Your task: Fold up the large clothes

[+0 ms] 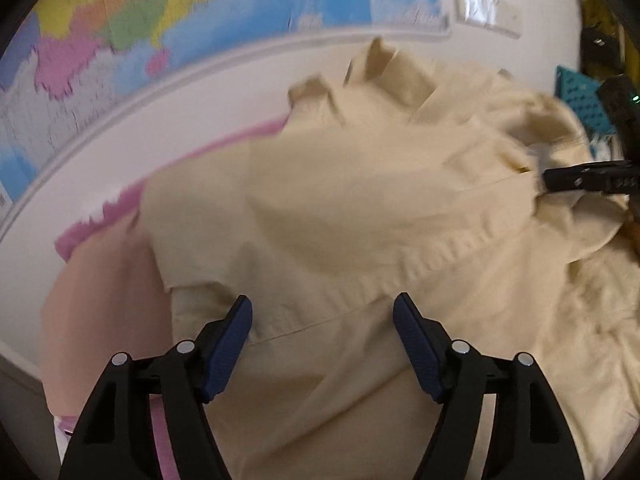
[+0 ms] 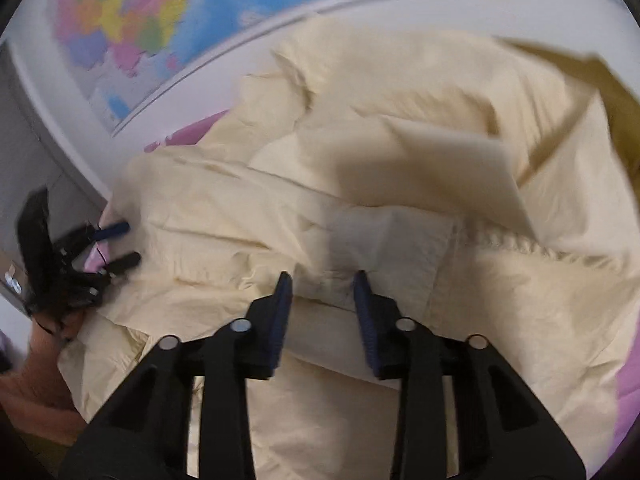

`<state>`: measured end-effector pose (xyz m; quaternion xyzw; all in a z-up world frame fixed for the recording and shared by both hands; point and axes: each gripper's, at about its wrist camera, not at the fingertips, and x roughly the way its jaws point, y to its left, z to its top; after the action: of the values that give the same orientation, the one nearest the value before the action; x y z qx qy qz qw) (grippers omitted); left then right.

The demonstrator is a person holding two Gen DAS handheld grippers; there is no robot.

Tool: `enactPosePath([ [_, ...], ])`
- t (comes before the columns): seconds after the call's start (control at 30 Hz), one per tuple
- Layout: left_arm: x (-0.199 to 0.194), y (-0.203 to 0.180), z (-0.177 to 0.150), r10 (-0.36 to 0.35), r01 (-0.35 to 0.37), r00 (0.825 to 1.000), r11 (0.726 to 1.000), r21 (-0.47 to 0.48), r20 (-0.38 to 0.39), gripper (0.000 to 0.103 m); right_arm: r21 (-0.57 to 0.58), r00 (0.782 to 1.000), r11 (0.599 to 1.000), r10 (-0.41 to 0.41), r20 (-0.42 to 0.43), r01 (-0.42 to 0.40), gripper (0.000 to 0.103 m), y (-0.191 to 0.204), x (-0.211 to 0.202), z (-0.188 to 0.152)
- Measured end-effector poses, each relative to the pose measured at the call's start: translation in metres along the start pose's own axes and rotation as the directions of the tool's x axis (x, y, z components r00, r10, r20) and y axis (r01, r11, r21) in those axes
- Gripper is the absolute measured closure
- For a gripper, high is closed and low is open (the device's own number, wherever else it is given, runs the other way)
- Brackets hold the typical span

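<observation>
The cream garment (image 1: 360, 208) lies rumpled over a pink sheet (image 1: 100, 236), its far side near a wall map (image 1: 160, 20). I cannot tell whether the surface under the sheet is a bed or a bench.

The left hand-held gripper (image 1: 322, 316) hangs over the near-left part of the cloth with its jaws spread wide and nothing between them. A seam runs across just ahead of it, and the garment's left edge is close by, so it looks placed to take that edge for a fold.

The right hand-held gripper (image 2: 322, 286) points down at a pale patch (image 2: 396, 236) beside a stitched seam. Its jaws stand partly apart with cloth bunched at the tips, but blur hides whether the pads press it. In the left view one of its fingers (image 1: 588, 178) lies against a fold near the collar.

Open room is mostly leftward, where pink sheet shows bare beyond the garment. A loose flap (image 2: 452, 160) stands up in the middle and would need flattening. On the right, a teal crate (image 1: 580, 104) sits close to the cloth, so sweeping that way looks tighter.
</observation>
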<state>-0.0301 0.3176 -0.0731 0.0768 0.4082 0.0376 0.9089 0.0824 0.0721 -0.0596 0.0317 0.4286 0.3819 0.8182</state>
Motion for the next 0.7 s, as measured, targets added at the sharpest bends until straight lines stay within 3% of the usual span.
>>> enactPosePath([
  [0.13, 0.010, 0.002, 0.003, 0.000, 0.000, 1.000, 1.000, -0.014, -0.022, 0.033, -0.017, 1.000, 1.000, -0.021, 0.008, 0.021, 0.072, 0.006, -0.003, -0.002],
  [0.27, 0.003, 0.004, 0.003, 0.016, -0.016, 1.000, 1.000, -0.027, -0.007, 0.033, -0.062, 0.999, 0.997, -0.044, 0.023, 0.045, 0.057, 0.021, -0.007, -0.004],
  [0.4, -0.022, 0.002, -0.003, 0.004, -0.003, 0.998, 1.000, -0.012, 0.068, 0.033, -0.077, 0.994, 0.995, 0.068, 0.085, -0.062, 0.056, 0.028, -0.026, -0.006],
  [0.5, -0.035, 0.001, -0.007, -0.024, 0.025, 0.996, 1.000, -0.005, 0.091, 0.033, -0.058, 0.977, 0.983, 0.178, 0.116, -0.172, 0.054, 0.026, -0.037, -0.007],
  [0.7, -0.034, -0.001, -0.016, -0.037, 0.037, 0.995, 0.999, -0.003, 0.088, 0.033, -0.060, 0.978, 0.982, 0.185, 0.098, -0.179, 0.050, 0.028, -0.033, -0.008],
])
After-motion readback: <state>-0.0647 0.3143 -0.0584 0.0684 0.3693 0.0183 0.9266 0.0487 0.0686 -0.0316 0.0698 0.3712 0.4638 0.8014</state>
